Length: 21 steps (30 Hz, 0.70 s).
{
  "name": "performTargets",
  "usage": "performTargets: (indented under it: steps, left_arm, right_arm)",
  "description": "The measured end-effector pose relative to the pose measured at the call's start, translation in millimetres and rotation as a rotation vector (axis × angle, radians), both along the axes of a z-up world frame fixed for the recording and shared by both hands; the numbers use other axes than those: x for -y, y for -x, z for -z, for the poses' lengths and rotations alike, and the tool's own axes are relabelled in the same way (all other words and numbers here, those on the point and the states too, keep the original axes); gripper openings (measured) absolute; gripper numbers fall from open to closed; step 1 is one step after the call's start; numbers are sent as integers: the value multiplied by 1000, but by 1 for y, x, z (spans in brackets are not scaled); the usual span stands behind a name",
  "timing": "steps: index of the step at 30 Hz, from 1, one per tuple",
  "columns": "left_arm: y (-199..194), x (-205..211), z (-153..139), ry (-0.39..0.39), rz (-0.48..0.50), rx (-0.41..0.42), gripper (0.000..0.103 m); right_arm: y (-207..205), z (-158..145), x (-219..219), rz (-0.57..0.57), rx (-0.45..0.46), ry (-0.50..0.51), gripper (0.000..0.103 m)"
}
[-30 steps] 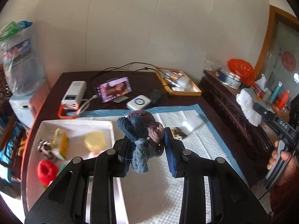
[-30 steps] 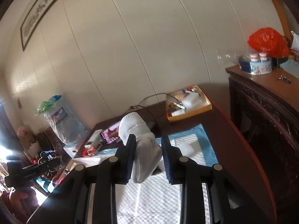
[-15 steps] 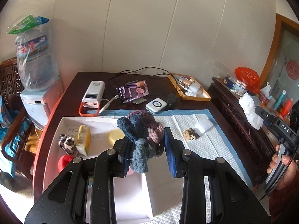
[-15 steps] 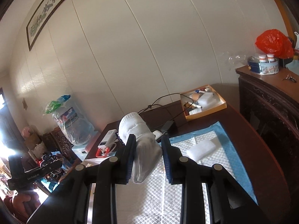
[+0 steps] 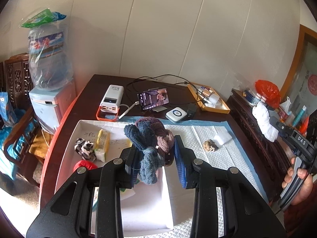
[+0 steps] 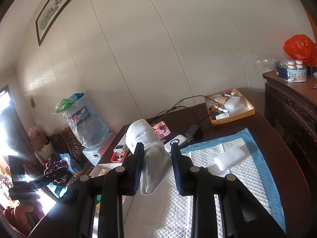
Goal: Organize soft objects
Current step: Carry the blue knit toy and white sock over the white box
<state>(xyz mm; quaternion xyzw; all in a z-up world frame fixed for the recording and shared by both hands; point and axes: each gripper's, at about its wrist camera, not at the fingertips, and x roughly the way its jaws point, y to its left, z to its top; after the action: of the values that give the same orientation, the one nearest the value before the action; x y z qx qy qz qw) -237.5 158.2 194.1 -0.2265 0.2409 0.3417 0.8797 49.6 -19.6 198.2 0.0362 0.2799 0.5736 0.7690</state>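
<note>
My left gripper (image 5: pixel 155 158) is shut on a bundle of dark blue and brown knitted socks (image 5: pixel 150 140), held above the white tray (image 5: pixel 83 124). The tray holds a black-and-white cloth (image 5: pixel 84 148), a yellow packet (image 5: pixel 103 140) and a red yarn ball (image 5: pixel 85 165). My right gripper (image 6: pixel 156 167) is shut on a rolled white sock (image 6: pixel 147 148), held high above the white padded mat (image 6: pixel 227 168); it also shows in the left wrist view (image 5: pixel 264 120). A small brown knot (image 5: pixel 209 145) and a white foam block (image 5: pixel 222 138) lie on the mat.
On the dark table behind stand a power bank (image 5: pixel 112 101), a phone on a stand (image 5: pixel 154 99), a small white device (image 5: pixel 176 115), cables and an orange tray of small items (image 5: pixel 209 99). A water dispenser (image 5: pixel 49 69) is left; a dark cabinet (image 6: pixel 293 107) is right.
Both grippers have risen and pulled back from the table, so more of the table and room shows. Each still holds its sock.
</note>
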Motion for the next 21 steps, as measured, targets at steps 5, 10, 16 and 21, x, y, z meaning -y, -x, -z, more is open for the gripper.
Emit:
performTargets:
  steps: [5, 10, 16, 21]
  left_arm:
    - [8, -5, 0, 3, -18, 2, 31]
    - [16, -12, 3, 15, -38, 2, 31]
    - [24, -19, 6, 22, -48, 3, 31]
    - [28, -22, 8, 30, -54, 6, 31]
  right_arm:
    - [8, 2, -11, -32, -3, 8, 27]
    - [20, 3, -23, -76, 0, 19, 27]
    - [36, 6, -38, -122, -2, 36, 27]
    - [45, 8, -45, -148, -2, 47, 27]
